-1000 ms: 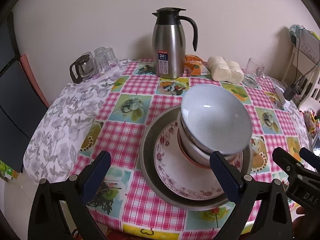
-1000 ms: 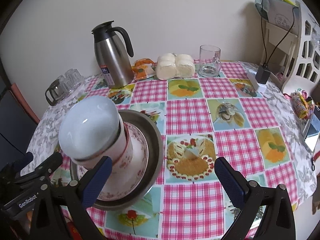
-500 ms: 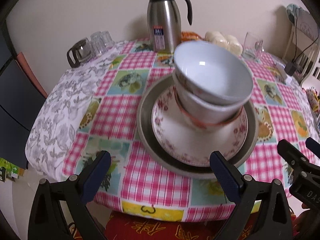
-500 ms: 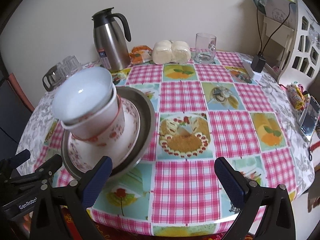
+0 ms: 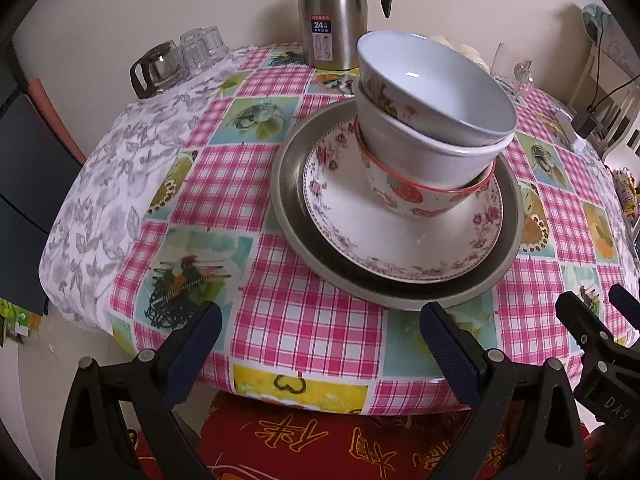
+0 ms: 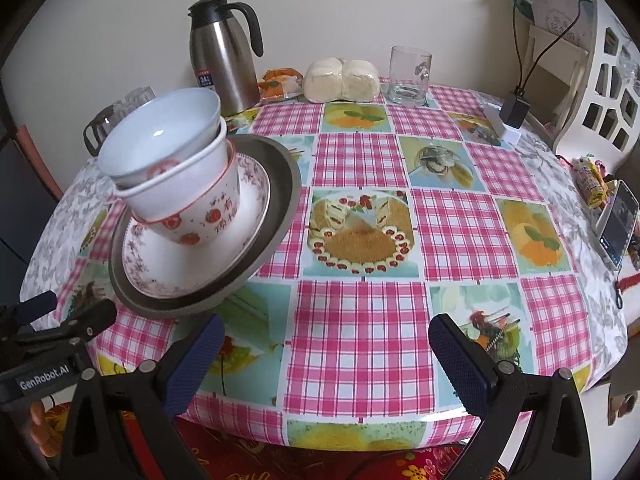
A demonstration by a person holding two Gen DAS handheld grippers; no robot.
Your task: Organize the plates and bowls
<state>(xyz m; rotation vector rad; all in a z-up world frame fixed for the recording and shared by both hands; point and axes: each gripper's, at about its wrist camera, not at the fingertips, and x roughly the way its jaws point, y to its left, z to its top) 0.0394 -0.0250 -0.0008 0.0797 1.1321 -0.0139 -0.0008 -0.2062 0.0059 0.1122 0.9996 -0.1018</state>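
Left gripper (image 5: pixel 320 344) hangs wide open over the table's (image 5: pixel 304 320) near edge. Just beyond: metal tray (image 5: pixel 292 216) carrying a floral plate (image 5: pixel 360 236), three nested bowls (image 5: pixel 428 128) leaning on it. Steel thermos (image 5: pixel 334 12) stands at the far edge, glass pot (image 5: pixel 154 70) far left corner.

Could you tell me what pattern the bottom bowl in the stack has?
Red strawberries under a red rim on the bottom bowl, clearest in the right wrist view.

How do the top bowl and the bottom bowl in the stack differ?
The top bowl sits tilted, its inside plain pale; the bottom bowl sits level on the floral plate and has a red rim with strawberry prints. Both are round bowls nested in one stack.
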